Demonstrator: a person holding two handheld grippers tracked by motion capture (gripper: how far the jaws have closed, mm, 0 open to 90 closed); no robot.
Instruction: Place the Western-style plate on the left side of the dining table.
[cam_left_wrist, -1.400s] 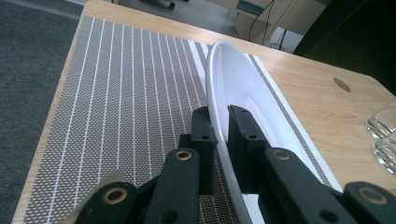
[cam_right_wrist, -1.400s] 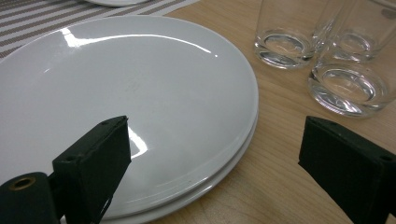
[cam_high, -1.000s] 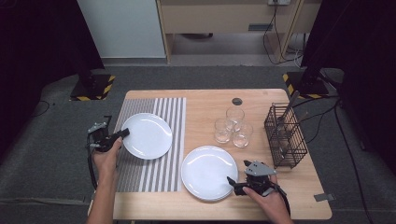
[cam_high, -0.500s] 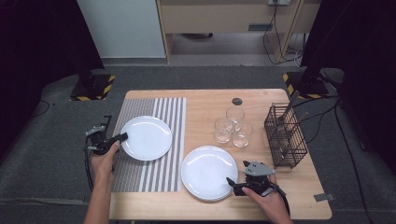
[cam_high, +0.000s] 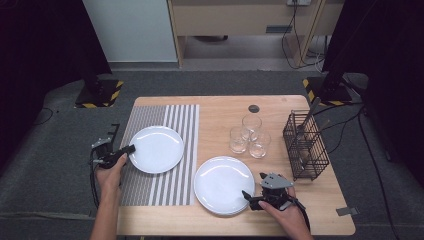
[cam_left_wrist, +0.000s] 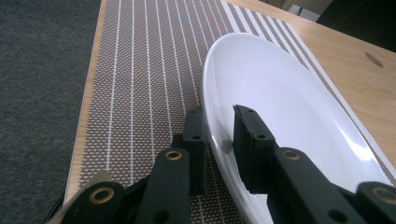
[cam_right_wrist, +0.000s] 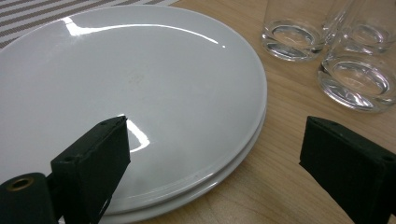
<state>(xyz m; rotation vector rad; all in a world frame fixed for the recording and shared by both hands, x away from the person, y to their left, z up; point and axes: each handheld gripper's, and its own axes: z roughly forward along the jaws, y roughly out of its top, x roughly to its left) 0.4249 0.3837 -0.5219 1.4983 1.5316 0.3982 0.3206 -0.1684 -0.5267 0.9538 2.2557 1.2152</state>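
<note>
The striped placemat (cam_high: 162, 150) covers the left part of the table (cam_high: 280, 102), and everything here can be placed from it. A white plate (cam_high: 156, 148) lies on the mat, toward its far left portion, and the left gripper (cam_high: 124, 151) has come at it from the mat's left edge: in the left gripper view one jaw sits under the plate's (cam_left_wrist: 285, 98) near rim and the other over it, pinching the rim, which appears tilted up off the weave (whether the far rim rests on the mat I cannot tell). The plate thus lies to the right of that gripper, reaching toward the mat's middle, so I judge any lift or slide would pivot on this left-edge grip. Just off the mat's right edge sits a stack of two plates (cam_high: 223, 184), and the right gripper (cam_high: 251, 198) waits at the stack's near right rim with its jaws spread wide, one over the top plate, the other over bare wood, touching nothing. Three glasses (cam_high: 247, 136) stand farther right of the mat, a wire basket (cam_high: 305, 146) beyond them.
</note>
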